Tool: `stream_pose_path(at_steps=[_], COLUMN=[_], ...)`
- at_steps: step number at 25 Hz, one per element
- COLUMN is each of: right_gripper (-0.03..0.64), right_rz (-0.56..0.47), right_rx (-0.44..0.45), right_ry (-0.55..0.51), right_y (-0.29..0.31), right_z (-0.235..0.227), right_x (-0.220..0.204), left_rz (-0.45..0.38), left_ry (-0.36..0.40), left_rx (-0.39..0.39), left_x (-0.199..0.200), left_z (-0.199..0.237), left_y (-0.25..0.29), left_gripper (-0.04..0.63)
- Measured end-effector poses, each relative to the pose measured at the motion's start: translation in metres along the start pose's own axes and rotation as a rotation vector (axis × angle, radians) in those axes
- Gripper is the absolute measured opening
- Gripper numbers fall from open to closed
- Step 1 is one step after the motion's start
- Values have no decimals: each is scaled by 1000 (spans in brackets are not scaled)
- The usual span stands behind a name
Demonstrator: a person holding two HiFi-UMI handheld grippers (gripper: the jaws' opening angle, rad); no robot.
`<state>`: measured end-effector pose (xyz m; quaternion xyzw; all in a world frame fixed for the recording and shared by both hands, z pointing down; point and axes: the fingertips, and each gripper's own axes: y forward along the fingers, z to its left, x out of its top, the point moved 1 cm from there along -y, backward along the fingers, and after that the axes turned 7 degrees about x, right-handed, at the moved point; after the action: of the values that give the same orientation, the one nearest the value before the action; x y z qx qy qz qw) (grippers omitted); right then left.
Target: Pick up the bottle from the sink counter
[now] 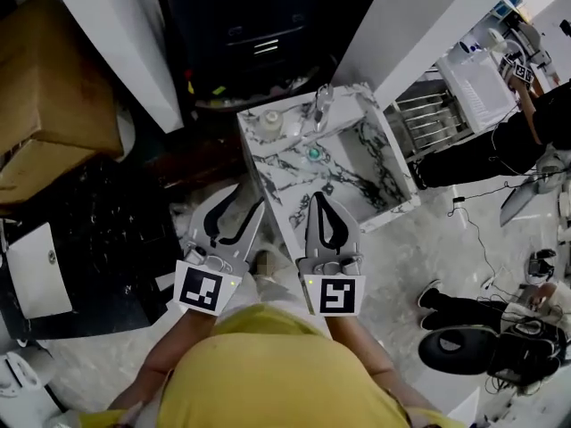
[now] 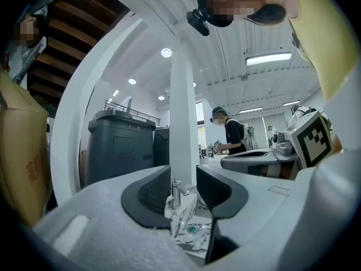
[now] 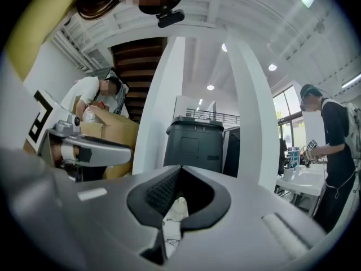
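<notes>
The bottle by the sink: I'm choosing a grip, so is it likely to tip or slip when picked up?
The bottle stands upright and tapers upward, so a sideways nudge could tip it. Its pale surface looks smooth, perhaps slippery. It looks small, probably light.

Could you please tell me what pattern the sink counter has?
The sink counter is white marble with dark veining; head view.

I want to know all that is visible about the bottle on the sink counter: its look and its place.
The bottle is small and pale, whitish cream, with a round body and a narrower top; its material cannot be told. It stands upright on the marble-patterned counter, near the far left corner, left of the faucet and outside the basin. Only the counter touches it; the left tool and the right tool are short of it.
</notes>
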<state>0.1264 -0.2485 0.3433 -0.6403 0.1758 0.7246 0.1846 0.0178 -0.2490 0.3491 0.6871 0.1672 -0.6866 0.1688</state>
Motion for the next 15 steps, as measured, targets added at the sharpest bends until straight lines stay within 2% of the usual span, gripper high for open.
stream_pose_path(at_steps=[5, 10, 15], right_gripper=[0, 0, 0], right_rz=[12, 30, 46], right_rx=[14, 24, 38], right_ry=[-16, 1, 8], right_y=[17, 35, 56], right_z=[-8, -13, -14], right_x=[-18, -31, -49], left_rz=[28, 65, 92], left_ry=[1, -34, -30], left_rx=[3, -25, -53], left_x=[-18, -38, -60], left_z=[12, 23, 33], left_y=[27, 55, 79], left_gripper=[155, 173, 183])
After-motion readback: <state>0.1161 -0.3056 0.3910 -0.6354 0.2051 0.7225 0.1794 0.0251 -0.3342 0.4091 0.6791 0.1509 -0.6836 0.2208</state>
